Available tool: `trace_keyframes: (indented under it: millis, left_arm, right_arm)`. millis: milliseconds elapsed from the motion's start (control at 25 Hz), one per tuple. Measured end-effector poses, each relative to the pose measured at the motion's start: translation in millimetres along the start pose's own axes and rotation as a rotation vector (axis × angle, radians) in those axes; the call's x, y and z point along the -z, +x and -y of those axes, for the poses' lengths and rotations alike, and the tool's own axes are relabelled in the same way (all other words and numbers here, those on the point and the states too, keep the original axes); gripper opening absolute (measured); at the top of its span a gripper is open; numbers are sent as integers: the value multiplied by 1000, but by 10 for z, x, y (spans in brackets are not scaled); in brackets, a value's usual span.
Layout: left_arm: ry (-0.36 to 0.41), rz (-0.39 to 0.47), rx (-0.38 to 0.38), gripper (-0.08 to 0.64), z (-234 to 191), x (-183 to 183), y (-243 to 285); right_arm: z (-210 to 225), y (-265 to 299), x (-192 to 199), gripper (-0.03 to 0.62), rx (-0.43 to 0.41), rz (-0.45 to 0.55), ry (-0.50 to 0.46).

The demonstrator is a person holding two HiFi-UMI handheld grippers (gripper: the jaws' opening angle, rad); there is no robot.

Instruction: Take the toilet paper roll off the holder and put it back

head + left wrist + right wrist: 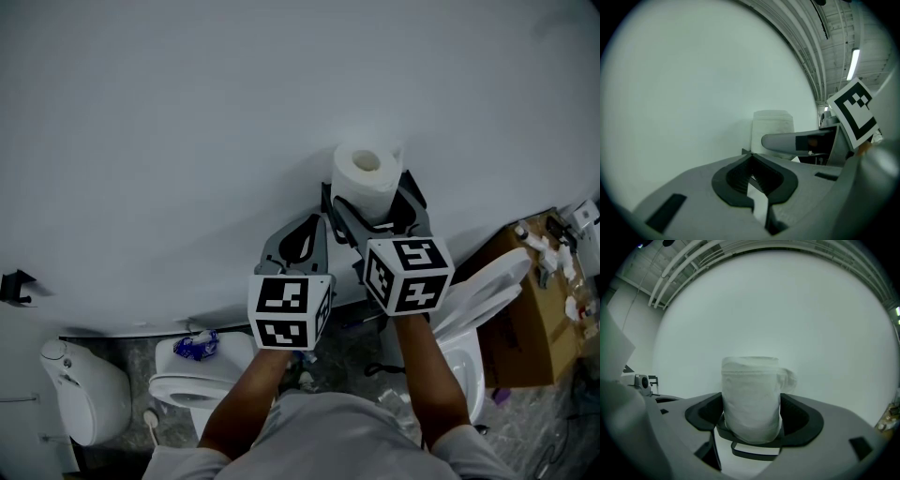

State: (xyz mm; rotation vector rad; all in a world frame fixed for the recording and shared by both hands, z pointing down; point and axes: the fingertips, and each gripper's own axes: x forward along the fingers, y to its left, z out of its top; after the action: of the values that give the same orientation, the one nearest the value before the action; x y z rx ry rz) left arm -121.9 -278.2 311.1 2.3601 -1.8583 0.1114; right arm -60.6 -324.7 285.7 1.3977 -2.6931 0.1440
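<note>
The right gripper is gripping the toilet paper roll, with one jaw pressing on each side of it. The person is holding it up in front of the white wall. In the head view the roll is standing on end, its open cardboard core facing up toward the camera and its long axis running away from the person. A loose tail of paper is sticking out at its right edge.

In the right gripper view the roll is sitting upright between the dark pads of the right gripper, with its long axis running up and down the picture and the tail hanging off its upper right. A dark curved band is showing just under the bottom of the roll; I cannot tell what it is.

The left gripper is hanging just beside the right one, on its left and a little lower. It is not touching the roll. In the left gripper view the jaw tips of the left gripper are meeting, and nothing is lying between them. Beyond them the roll is showing upright against the wall, with one jaw of the right gripper crossing in front of it.

Far below, a toilet is standing under the left arm, and a second toilet with its lid up is standing to the right, next to a cardboard box.
</note>
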Motion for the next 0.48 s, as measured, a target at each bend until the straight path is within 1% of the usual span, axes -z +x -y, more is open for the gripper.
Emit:
trace_keyframes:
  millis: [480]
  left_arm:
    - [6,4,25,5,178,5,-48]
  right_arm:
    - [46,-201,0,374,5,20,8]
